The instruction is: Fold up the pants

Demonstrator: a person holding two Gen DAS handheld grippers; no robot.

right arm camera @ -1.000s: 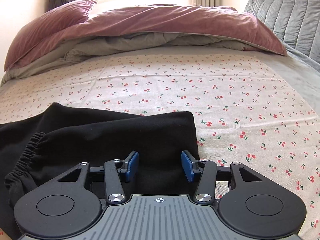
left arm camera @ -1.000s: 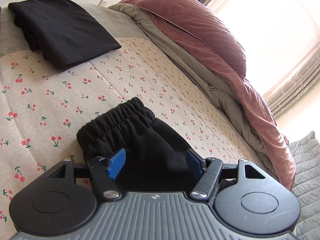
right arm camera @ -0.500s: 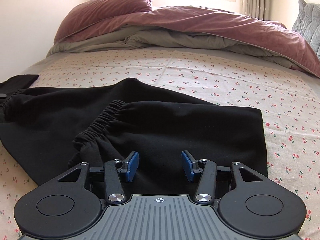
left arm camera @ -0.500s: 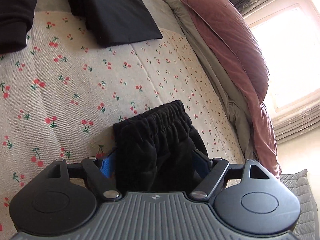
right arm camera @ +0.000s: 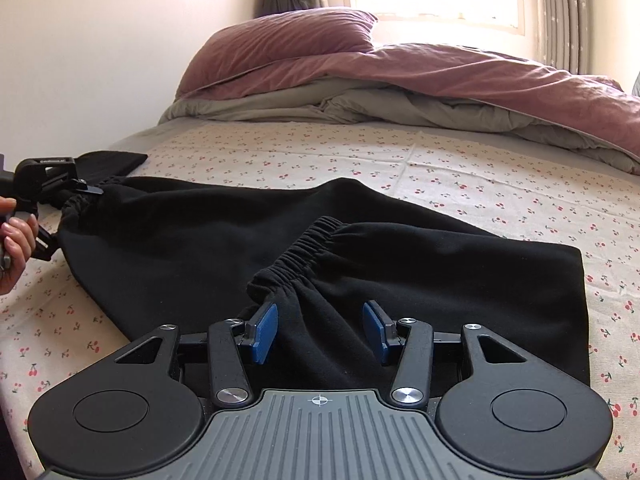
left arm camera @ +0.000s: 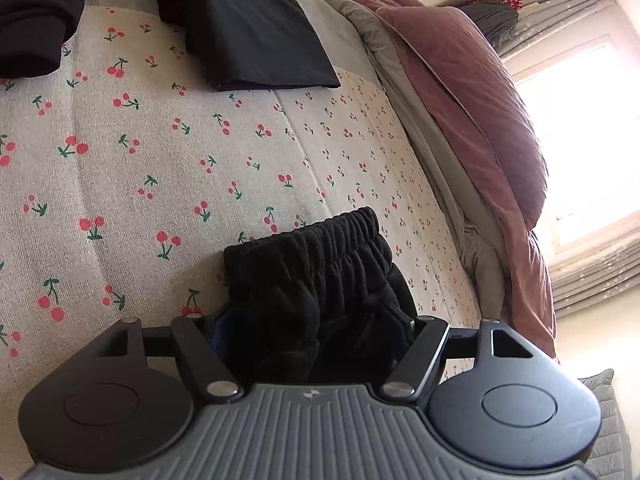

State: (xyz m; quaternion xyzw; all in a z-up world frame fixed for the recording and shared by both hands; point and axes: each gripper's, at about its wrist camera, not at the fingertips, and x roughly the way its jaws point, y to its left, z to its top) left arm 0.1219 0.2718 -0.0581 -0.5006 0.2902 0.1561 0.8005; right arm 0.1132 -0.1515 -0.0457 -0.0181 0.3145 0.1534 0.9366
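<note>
Black pants [right arm camera: 180,232] lie across the cherry-print sheet [right arm camera: 480,184], folded over so an elastic cuff [right arm camera: 296,256] rests on top. In the right wrist view my right gripper [right arm camera: 320,332] hovers open just behind that cuff; its blue pads [right arm camera: 264,332] are bare, with fabric lying under the gap. At the far left of that view a hand [right arm camera: 14,240] holds my left gripper [right arm camera: 60,188] at the pants' gathered end. In the left wrist view the left gripper [left arm camera: 316,332] is closing on the bunched elastic band [left arm camera: 312,248], which fills the jaws and hides both pads.
A folded black garment [left arm camera: 256,28] and another dark garment [left arm camera: 32,20] lie at the top of the left wrist view. A mauve duvet [right arm camera: 440,76] and pillow [right arm camera: 280,44] are heaped along the far side of the bed under a bright window.
The left gripper rolled and sank onto the elastic band, whose fabric now fills its jaws. The right gripper swept left across the pants; the cuff and the left gripper came into its view.
</note>
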